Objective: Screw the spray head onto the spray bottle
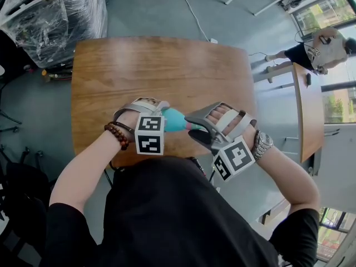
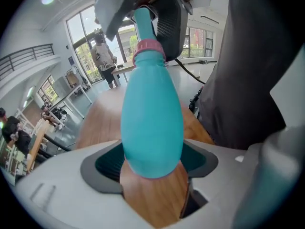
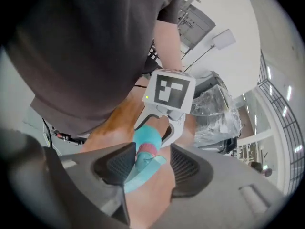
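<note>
Closest to the camera, the left gripper [image 2: 152,163] has its jaws pressed on the wide lower body of the spray bottle [image 2: 152,123]. The dark pads touch the bottle on both sides, so the hold looks firm. The bottle is carried in the air above the near edge of the desk [image 1: 167,71] and does not stand on it.

A little further along the bottle, the pink collar [image 2: 148,49] sits at the neck, and the spray head [image 2: 143,25] is already on top of it. The right gripper [image 3: 151,166] is placed around this spray head. Its jaws are spread. One pad seems to touch the head, but on the other side a gap is visible, so I would not call it a grip yet.

To my judgement the task is somewhere in the middle. The head is placed on the neck, which is the first part. How deep the thread is turned I cannot tell, because the collar hides it. What remains is probably to close the right jaws on the head and turn it until it is tight.

Behind the desk there are only things wrapped in plastic [image 1: 50,15] on the floor.
</note>
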The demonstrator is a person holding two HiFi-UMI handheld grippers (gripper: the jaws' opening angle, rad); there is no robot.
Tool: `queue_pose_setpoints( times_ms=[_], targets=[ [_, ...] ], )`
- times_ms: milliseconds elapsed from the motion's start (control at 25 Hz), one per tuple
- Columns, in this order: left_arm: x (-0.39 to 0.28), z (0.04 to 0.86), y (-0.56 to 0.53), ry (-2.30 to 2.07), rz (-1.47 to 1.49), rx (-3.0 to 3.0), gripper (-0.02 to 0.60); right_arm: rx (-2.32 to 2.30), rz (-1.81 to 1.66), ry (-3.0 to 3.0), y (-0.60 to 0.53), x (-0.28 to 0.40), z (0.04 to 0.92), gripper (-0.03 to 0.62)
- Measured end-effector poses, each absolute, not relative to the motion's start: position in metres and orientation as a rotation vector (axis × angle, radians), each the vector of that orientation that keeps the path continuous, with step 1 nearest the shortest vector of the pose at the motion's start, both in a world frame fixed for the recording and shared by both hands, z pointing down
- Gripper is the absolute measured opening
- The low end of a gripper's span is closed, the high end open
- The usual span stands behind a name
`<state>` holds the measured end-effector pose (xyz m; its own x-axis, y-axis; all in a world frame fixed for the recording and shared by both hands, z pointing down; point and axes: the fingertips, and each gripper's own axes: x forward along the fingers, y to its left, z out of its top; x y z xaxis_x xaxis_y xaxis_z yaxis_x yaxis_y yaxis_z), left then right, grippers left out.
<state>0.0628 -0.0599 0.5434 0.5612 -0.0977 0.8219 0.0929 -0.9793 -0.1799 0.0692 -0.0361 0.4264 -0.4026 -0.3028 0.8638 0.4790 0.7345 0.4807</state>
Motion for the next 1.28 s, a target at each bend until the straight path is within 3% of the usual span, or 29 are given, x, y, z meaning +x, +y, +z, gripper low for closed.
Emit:
queue_pose_setpoints(
  times_ms=[360,480,600,680,1280],
  targets=[
    [0.065,0.535,-0.064,0.068,-1.240,-2.657,0.391,0.004,-0.471,-1.995,-0.042,0.077,0.415,0.218],
    [0.068,0.532,-0.063,0.067,-1.229,-2.662,0.391,0.010,-0.470,-2.002,-0.042,0.077,0.415,0.152],
    [0.070,0.531,-0.062,0.057,-1.226,-2.665,0.391,0.007,-0.476,-2.005,-0.042,0.076,0.416,0.150],
    [0.071,0.532,-0.061,0.055,-1.232,-2.666,0.391,0.002,-0.491,-1.999,-0.040,0.075,0.416,0.120],
    [0.069,0.549,-0.059,0.018,-1.441,-2.554,0.391,-0.184,-0.981,-1.530,-0.037,0.074,0.436,0.118]
  ],
)
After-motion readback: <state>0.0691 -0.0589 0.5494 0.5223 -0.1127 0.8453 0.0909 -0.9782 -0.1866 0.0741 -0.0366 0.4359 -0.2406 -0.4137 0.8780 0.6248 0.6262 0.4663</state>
